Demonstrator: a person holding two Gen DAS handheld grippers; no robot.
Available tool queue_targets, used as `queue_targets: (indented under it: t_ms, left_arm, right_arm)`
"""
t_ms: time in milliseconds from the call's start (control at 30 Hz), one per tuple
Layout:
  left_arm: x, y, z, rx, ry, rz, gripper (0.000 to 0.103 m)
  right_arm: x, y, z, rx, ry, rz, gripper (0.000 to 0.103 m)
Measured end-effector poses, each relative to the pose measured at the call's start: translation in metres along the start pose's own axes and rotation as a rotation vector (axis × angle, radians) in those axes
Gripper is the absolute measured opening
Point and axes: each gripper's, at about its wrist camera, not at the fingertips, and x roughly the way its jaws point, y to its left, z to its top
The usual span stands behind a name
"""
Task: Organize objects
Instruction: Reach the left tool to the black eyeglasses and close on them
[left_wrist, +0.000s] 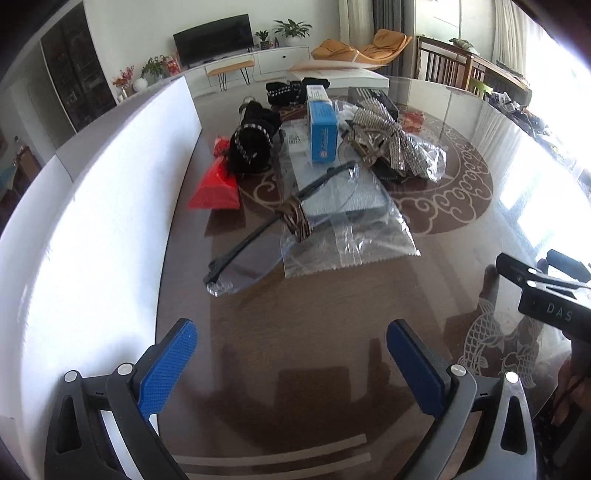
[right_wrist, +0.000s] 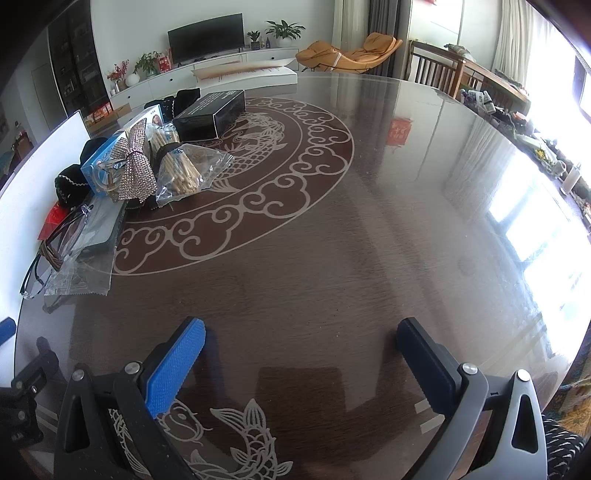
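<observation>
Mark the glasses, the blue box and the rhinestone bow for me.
glasses (left_wrist: 258, 230): left wrist view, on the dark temple arm.
blue box (left_wrist: 322, 127): left wrist view, on its blue top face.
rhinestone bow (right_wrist: 136, 168): right wrist view, on the sparkly lower loop.

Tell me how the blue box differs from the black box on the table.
The blue box is light blue with a white end, narrower, and lies propped on the pile beside the rhinestone bow. The black box is dark with small white print, bulkier, and rests flat on the table. Both are rectangular cartons.
</observation>
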Motion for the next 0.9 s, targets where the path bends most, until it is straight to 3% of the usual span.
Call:
queue_targets:
  t_ms: [67, 167, 233, 300, 333, 400, 533, 733, 900]
  left_arm:
    - [0.000, -0.008, 0.021, 0.068, -0.059, 0.056, 0.103]
    - [0.024, -0.012, 0.047, 0.120, -0.042, 0.112, 0.103]
    - [0.037, -0.009, 0.053, 0.111, 0.004, 0.059, 0.103]
    - [0.038, -0.008, 0.050, 0.072, 0.041, -0.067, 0.087]
    - [0.037, -0.008, 0.046, 0.058, 0.057, -0.118, 0.084]
    - [0.033, -0.011, 0.039, 0.048, 0.070, -0.157, 0.074]
    - [0.029, -0.006, 0.033, -0.018, 0.061, -0.181, 0.073]
    - [0.052, 0.005, 0.042, -0.076, 0.073, -0.099, 0.073]
    - [0.055, 0.016, 0.036, -0.142, 0.067, -0.108, 0.070]
  right_arm:
    - [0.000, 0.000, 0.000, 0.000, 0.000, 0.000, 0.103]
    - [0.000, 0.000, 0.000, 0.000, 0.000, 0.000, 0.103]
    - [0.000, 0.000, 0.000, 0.000, 0.000, 0.001, 0.103]
    - [-0.001, -0.001, 0.000, -0.001, 0.000, 0.001, 0.103]
    - [-0.001, -0.001, 0.000, -0.002, 0.000, 0.001, 0.103]
    - [-0.001, -0.001, 0.000, -0.001, 0.000, 0.001, 0.103]
    - [-0.001, 0.000, 0.000, 0.000, 0.000, -0.002, 0.103]
    - [-0.001, 0.001, 0.000, 0.000, 0.000, 0.000, 0.103]
    - [-0.001, -0.002, 0.001, 0.012, -0.002, 0.019, 0.103]
